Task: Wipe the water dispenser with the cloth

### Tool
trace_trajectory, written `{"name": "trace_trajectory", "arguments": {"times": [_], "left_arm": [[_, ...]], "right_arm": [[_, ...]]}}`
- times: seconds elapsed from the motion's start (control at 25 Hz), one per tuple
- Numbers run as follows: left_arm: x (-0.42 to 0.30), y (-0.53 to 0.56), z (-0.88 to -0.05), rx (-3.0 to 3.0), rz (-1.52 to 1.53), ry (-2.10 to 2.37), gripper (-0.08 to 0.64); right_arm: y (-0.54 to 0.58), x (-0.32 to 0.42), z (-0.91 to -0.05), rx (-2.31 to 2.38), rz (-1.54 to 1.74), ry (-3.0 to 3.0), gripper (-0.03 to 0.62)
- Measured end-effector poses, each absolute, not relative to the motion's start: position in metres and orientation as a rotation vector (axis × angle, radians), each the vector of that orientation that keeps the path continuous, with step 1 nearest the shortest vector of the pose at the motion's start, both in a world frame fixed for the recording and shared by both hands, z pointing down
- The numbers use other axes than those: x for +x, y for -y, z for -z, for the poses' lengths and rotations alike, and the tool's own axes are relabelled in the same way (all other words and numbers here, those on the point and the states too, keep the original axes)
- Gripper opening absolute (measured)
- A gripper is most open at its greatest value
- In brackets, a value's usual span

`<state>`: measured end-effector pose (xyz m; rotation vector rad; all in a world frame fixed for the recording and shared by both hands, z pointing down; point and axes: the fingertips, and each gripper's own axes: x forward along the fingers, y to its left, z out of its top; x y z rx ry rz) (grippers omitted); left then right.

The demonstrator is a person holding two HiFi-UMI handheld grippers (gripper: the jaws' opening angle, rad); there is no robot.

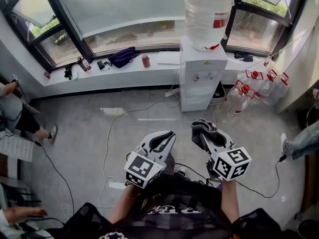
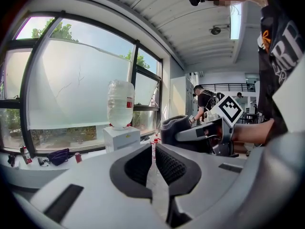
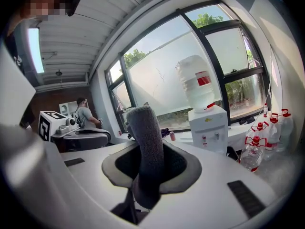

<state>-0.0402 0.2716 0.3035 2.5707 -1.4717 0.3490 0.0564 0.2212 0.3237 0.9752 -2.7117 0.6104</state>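
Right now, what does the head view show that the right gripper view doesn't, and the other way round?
Only the head view shows the white cable trailing across the floor and a bystander's shoe at the left edge. Only the right gripper view shows the ceiling light and a person in a grey shirt in the background. Both show the water dispenser with its bottle on top, the spare bottles beside it, and the grey cloth clamped in the right gripper.
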Motion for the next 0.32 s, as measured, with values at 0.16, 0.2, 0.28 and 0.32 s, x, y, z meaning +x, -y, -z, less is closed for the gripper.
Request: {"name": "trace_trajectory", "arguments": {"times": [0.16, 0.2, 0.28, 0.32], "left_arm": [[-0.0383, -0.2736, -0.3049, 2.57, -0.364, 1.467, 0.023], [-0.0377, -0.2736, -0.3053, 2.569, -0.367, 1.467, 0.023], [-0.0363, -0.2736, -0.3061, 2.567, -0.371, 1.466, 0.023], [-0.0355, -0.2735, -0.3064, 2.566, -0.372, 1.465, 0.023]], "right_arm": [[-0.2214, 0.0567, -0.3227, 0.967, -0.599, 2.711, 0.104], [-0.2209, 0.0571, -0.3224, 0.965, -0.594, 2.711, 0.104], [-0.2197, 0.058, -0.3214, 0.961, -0.582, 2.713, 0.104], [-0.219, 0.0584, -0.3207, 0.958, -0.575, 2.715, 0.104]]}}
